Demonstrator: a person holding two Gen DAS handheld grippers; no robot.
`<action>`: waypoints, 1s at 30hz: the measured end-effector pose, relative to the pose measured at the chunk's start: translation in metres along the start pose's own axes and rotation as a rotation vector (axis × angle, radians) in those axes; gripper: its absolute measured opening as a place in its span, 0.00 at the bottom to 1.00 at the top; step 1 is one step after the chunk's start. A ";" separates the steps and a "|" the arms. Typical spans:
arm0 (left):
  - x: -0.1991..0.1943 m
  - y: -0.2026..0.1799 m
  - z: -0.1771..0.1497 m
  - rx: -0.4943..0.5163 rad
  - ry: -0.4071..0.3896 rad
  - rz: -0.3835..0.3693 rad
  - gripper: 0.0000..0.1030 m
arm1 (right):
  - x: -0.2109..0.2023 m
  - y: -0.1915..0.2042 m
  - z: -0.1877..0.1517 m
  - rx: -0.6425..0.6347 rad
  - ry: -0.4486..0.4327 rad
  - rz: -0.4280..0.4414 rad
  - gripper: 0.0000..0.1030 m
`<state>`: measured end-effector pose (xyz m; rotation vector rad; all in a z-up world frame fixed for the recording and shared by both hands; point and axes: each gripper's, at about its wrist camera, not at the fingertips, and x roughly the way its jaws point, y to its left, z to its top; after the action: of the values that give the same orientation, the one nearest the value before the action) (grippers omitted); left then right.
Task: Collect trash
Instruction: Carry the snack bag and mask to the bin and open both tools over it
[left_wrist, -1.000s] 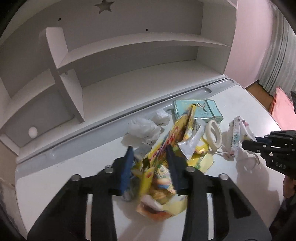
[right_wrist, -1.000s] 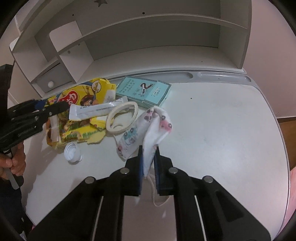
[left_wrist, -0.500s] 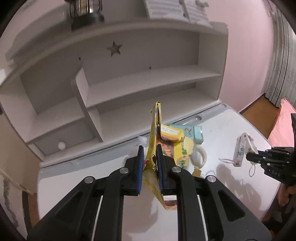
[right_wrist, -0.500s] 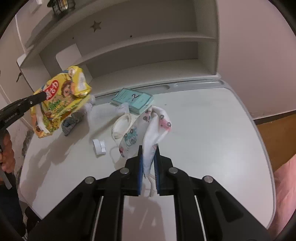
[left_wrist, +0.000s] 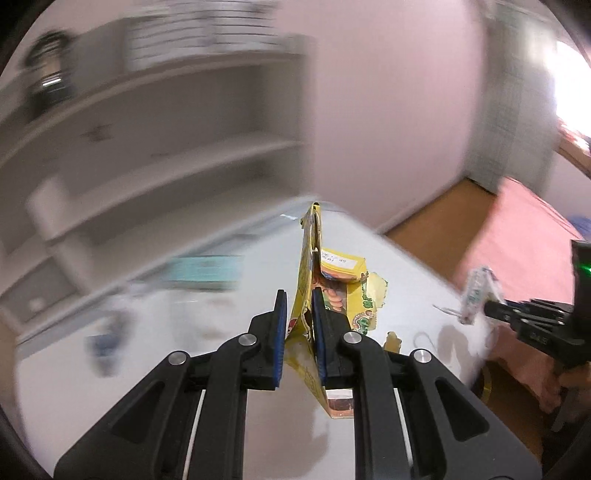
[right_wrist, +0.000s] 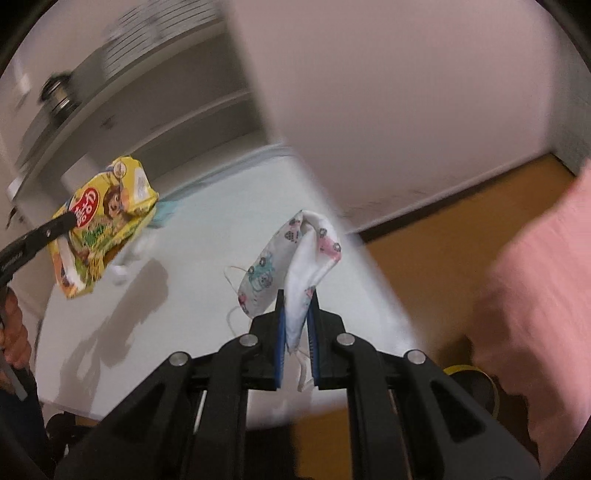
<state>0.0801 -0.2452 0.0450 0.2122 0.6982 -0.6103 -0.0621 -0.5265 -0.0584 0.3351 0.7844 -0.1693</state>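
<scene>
Both pieces are up off the desk (right_wrist: 207, 236): left gripper (left_wrist: 299, 328) clamps the yellow snack wrapper (left_wrist: 308, 266), right gripper (right_wrist: 295, 325) pinches the patterned face mask (right_wrist: 295, 254). Blurred litter remains beyond them; dropping-off is left.

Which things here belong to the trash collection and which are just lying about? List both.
Part of the job:
- yellow snack wrapper, clamped in the left gripper
- patterned face mask, clamped in the right gripper

Just lying about:
- teal box on the white desk, blurred
- shelf unit
</scene>
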 end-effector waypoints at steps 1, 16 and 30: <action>0.006 -0.021 -0.001 0.024 0.006 -0.037 0.12 | -0.006 -0.019 -0.007 0.026 -0.004 -0.026 0.11; 0.127 -0.293 -0.054 0.354 0.257 -0.466 0.12 | -0.013 -0.241 -0.139 0.412 0.134 -0.265 0.11; 0.241 -0.369 -0.120 0.431 0.452 -0.440 0.12 | 0.073 -0.290 -0.178 0.493 0.281 -0.225 0.11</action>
<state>-0.0570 -0.6063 -0.1984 0.6196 1.0566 -1.1553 -0.2078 -0.7352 -0.2955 0.7478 1.0559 -0.5401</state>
